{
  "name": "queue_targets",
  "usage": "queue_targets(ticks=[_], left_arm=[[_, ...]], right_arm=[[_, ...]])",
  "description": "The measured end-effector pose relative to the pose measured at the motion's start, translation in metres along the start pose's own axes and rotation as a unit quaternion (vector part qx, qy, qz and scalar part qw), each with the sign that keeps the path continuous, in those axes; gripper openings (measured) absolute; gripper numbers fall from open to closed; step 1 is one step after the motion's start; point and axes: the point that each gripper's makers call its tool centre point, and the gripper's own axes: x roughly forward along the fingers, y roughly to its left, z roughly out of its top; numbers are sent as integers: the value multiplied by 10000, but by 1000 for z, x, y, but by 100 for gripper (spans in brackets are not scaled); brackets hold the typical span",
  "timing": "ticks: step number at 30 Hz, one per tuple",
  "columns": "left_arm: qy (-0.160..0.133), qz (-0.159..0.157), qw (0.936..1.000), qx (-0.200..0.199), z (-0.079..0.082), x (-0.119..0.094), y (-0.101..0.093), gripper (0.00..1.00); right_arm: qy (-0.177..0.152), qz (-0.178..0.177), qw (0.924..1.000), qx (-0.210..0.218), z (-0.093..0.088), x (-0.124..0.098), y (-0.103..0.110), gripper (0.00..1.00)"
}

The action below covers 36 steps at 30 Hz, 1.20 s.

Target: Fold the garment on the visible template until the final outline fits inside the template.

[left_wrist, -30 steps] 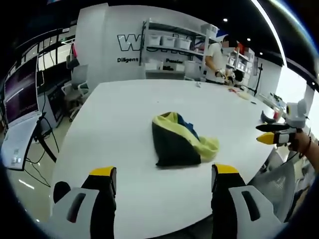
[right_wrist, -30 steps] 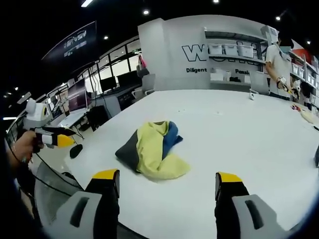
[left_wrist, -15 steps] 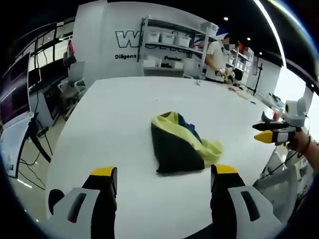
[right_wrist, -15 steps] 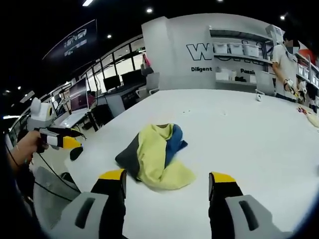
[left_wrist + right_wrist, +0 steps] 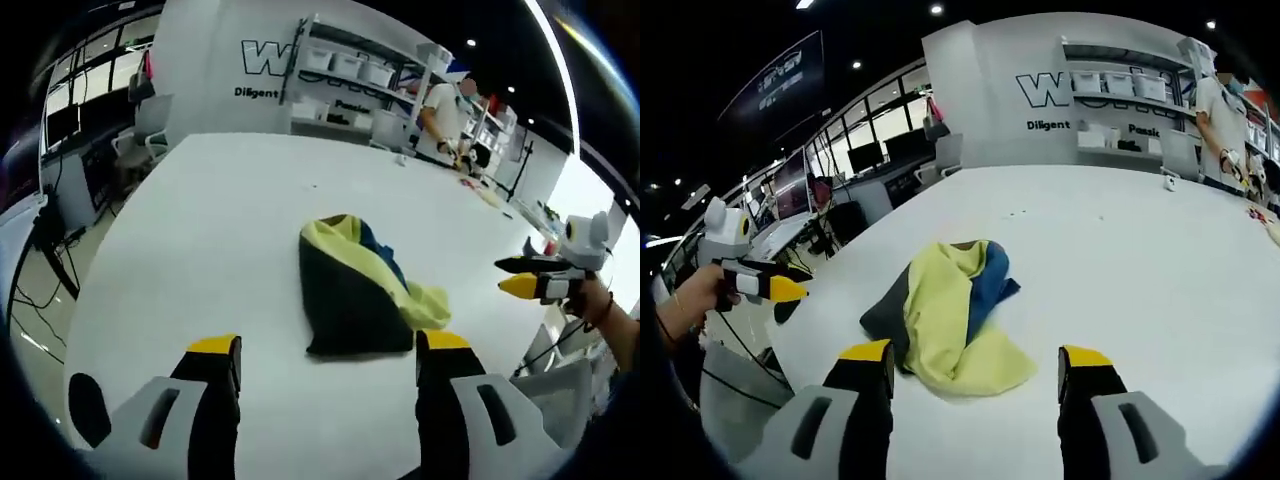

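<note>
Now both hand-held grippers, left (image 5: 325, 345) and right (image 5: 975, 358), wide open, empty, above garment (image 5: 355, 290).

Office-like lab: wall lettering (image 5: 1068, 88), storage shelves (image 5: 345, 75), monitors (image 5: 865, 157)

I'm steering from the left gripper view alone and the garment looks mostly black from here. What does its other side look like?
Observer: In the right gripper view the garment is mostly pale yellow, with a blue panel beside it and the dark part at the far edge.
Operator: Is the right gripper open?
Observer: Yes. Its own view shows the right gripper with jaws spread wide, nothing between them, short of the garment.
Operator: Any template outline on the table?
Observer: None that I can make out; the white table around the garment looks plain.
Operator: And my gripper, seen from there?
Observer: The left gripper is held in a hand off the table's edge, away from the garment.
</note>
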Motion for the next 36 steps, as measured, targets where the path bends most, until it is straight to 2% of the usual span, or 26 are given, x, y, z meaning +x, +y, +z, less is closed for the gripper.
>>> queue_targets(ticks=[5,16,22,26,31,36], left_arm=[[179,83,9998,16,-6,19,5,69],[373,-272,9989,11,-8,57,-1,64],[512,-368,9980,-22,-14,76,0,65],[634,-463,9969,-4,-19,87,-1,61],[683,-406,9968,61,-21,95,4,56],[880,-446,9951,101,-30,101,5,57]], right_arm=[[74,108,9999,-69,2,20,0,60],[219,245,9994,-120,0,66,0,52],[293,326,9989,-138,-1,87,-3,47],[371,414,9984,-101,-4,101,-4,43],[414,495,9978,-126,-5,113,-3,37],[553,473,9973,44,-10,125,-4,33]])
